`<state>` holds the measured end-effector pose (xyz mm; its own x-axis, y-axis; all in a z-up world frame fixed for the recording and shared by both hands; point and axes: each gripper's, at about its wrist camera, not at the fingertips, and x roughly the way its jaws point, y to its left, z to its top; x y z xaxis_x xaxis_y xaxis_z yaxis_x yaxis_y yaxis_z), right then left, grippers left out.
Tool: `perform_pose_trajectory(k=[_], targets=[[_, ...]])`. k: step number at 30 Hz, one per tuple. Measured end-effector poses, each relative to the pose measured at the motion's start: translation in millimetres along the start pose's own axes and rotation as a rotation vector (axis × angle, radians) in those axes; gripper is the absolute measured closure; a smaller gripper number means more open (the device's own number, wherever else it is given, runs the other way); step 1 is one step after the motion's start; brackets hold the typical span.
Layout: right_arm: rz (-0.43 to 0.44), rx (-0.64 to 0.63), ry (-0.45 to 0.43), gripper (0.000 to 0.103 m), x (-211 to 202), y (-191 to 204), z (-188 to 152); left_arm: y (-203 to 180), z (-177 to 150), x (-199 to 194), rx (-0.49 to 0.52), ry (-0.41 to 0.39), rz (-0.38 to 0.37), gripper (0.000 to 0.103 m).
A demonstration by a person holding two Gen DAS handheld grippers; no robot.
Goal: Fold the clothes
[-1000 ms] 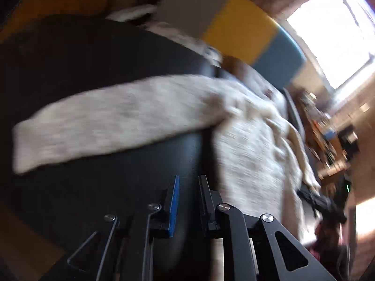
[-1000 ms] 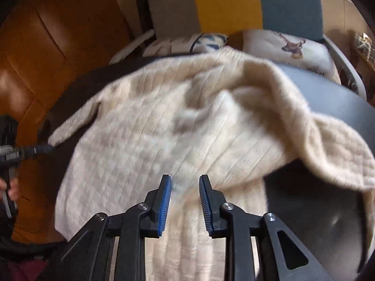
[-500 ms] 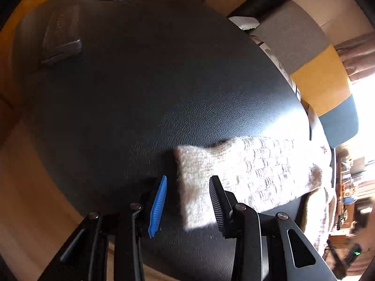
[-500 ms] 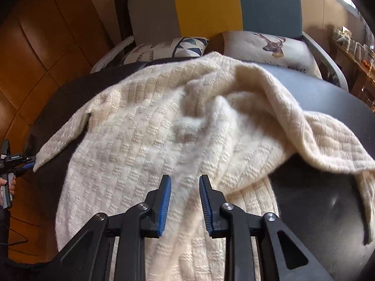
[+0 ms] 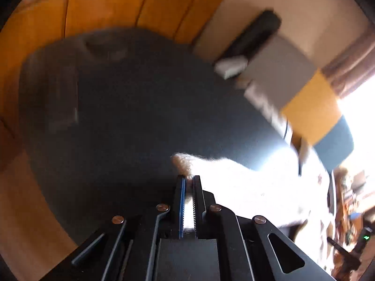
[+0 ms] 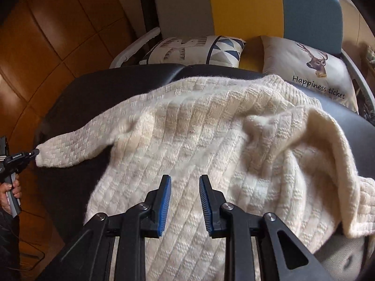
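The cream knit sweater point(image 6: 211, 135) lies spread over the black table point(image 6: 77, 93), right under me. My right gripper point(image 6: 185, 201) hovers above its body, fingers a narrow gap apart with nothing between them. My left gripper point(image 5: 188, 180) is clamped tight on the sleeve cuff point(image 5: 185, 164), stretched out toward the table's left edge. Beyond the sweater sit a geometric cushion point(image 6: 194, 50) and a deer cushion point(image 6: 309, 68) on a grey, yellow and blue chair point(image 6: 246, 2).
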<state>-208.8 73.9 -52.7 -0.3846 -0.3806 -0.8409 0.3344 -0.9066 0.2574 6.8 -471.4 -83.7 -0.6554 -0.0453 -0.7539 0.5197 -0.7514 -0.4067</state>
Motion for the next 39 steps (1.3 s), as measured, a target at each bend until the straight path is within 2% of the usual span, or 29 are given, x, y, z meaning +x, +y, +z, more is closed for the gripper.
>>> perform_pose_trajectory(k=[5, 10, 12, 13, 16, 19, 22, 23, 27, 28, 30, 31, 32, 36, 39], targets=[[-0.006, 0.046, -0.006, 0.078, 34.8, -18.0, 39.0, -9.4, 25.8, 5.5, 0.029, -0.032, 0.062, 0.098], [-0.077, 0.052, -0.001, 0.078, 71.8, -28.0, 65.9, -10.7, 40.3, 25.0, 0.039, -0.014, 0.191, 0.097], [-0.107, 0.052, 0.026, 0.078, 90.3, -33.5, 70.2, -5.0, 36.9, 34.3, 0.043, 0.004, 0.255, 0.098], [-0.127, 0.048, 0.052, 0.081, 101.0, -36.3, 70.3, -1.3, 34.5, 39.6, 0.044, 0.017, 0.285, 0.098], [-0.147, 0.059, 0.034, 0.081, 107.3, -38.4, 71.7, 11.1, 23.8, 57.7, 0.057, 0.076, 0.365, 0.099], [-0.177, 0.025, 0.036, 0.081, 109.7, -34.2, 71.9, 23.3, 12.5, 70.9, 0.061, 0.119, 0.406, 0.098], [-0.188, 0.015, 0.042, 0.081, 109.3, -32.5, 72.1, 25.4, 10.8, 63.3, 0.052, 0.126, 0.374, 0.097], [-0.186, 0.014, 0.044, 0.081, 108.7, -32.5, 72.1, 26.9, 13.5, 58.2, 0.04, 0.125, 0.36, 0.093], [-0.13, -0.008, 0.067, 0.08, 100.2, -29.9, 76.2, 29.5, 25.2, 31.1, 0.033, 0.094, 0.325, 0.093], [-0.114, -0.02, 0.058, 0.08, 95.0, -27.5, 78.4, 30.7, 27.9, 26.3, 0.044, 0.089, 0.316, 0.091], [-0.09, -0.054, 0.03, 0.08, 84.7, -19.7, 85.8, 34.2, 33.7, 25.2, 0.076, 0.097, 0.299, 0.077], [-0.078, -0.066, 0.021, 0.08, 81.7, -16.1, 90.5, 33.0, 34.4, 27.9, 0.091, 0.105, 0.3, 0.075], [-0.064, -0.074, 0.018, 0.08, 80.0, -12.8, 95.7, 29.6, 35.2, 31.5, 0.109, 0.112, 0.293, 0.074], [-0.069, -0.112, 0.057, 0.08, 93.9, -3.6, 114.0, 5.4, 22.0, 38.8, 0.222, 0.105, 0.187, 0.074], [-0.095, -0.109, 0.139, 0.08, 119.9, -6.6, 121.9, -6.5, 7.3, 57.4, 0.281, 0.149, 0.197, 0.075]])
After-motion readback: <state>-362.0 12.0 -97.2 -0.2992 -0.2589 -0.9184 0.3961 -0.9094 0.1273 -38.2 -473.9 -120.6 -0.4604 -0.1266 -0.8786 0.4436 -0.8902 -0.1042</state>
